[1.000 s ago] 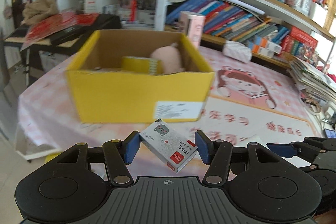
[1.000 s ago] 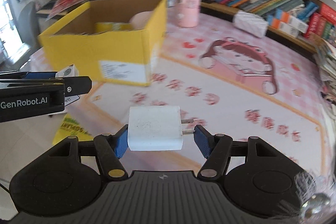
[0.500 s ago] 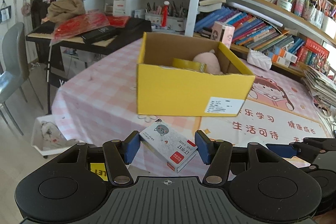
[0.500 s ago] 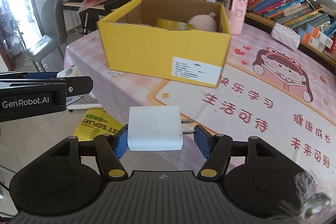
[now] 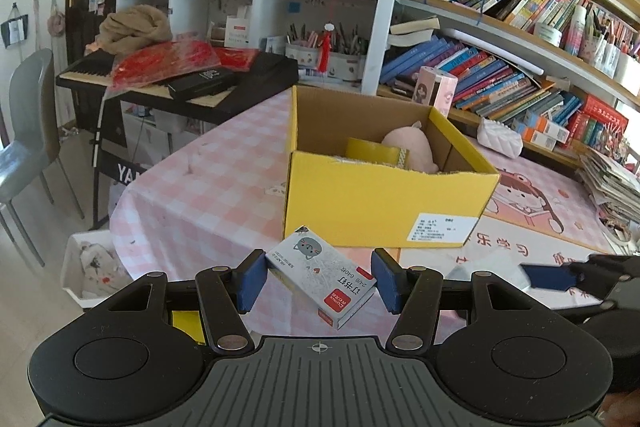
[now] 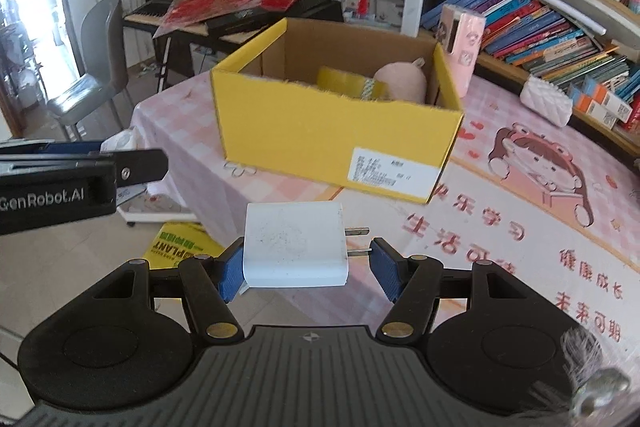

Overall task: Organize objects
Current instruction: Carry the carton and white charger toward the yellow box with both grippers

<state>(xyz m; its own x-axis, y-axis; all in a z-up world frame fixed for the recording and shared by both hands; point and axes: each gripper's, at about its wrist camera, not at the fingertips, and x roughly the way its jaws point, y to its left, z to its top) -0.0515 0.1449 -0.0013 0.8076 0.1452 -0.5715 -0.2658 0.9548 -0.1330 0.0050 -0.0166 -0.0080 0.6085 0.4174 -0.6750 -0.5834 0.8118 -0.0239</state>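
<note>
Since the earlier frames both views have been drawn back from the yellow box (image 5: 384, 203), so more floor and worktop edge are now seen; both loads are carried unchanged.

Left wrist view:
- Left hand-held gripper (image 5: 318, 281): partly closed, jaws clamped on 1 small staple box (image 5: 324, 275), held cornerwise and tilted, cat print upward.
- Yellow box: on the pink checked worktop (image 5: 208, 187), ahead of and above the jaws, open-topped. Inside are 1 tape roll (image 5: 376, 153) and 1 pink plush toy (image 5: 410, 151), side by side.
- Right hand-held gripper (image 5: 552, 277): at the right edge, seen side-on.

Right wrist view:
- Right hand-held gripper (image 6: 306, 269): partly closed on 1 white charger plug (image 6: 296, 245). The left pad is pressed on its body; the 2 prongs point at the right pad.
- Yellow box (image 6: 332, 143): ahead, well apart from the jaws, label side facing.
- Left hand-held gripper (image 6: 80, 171): at the left edge, over the floor.

Judgement: 2 items are already boxed and 2 are in transit. The withdrawal leaves both drops undone; each load has yet to be brought over the box rim.
</note>
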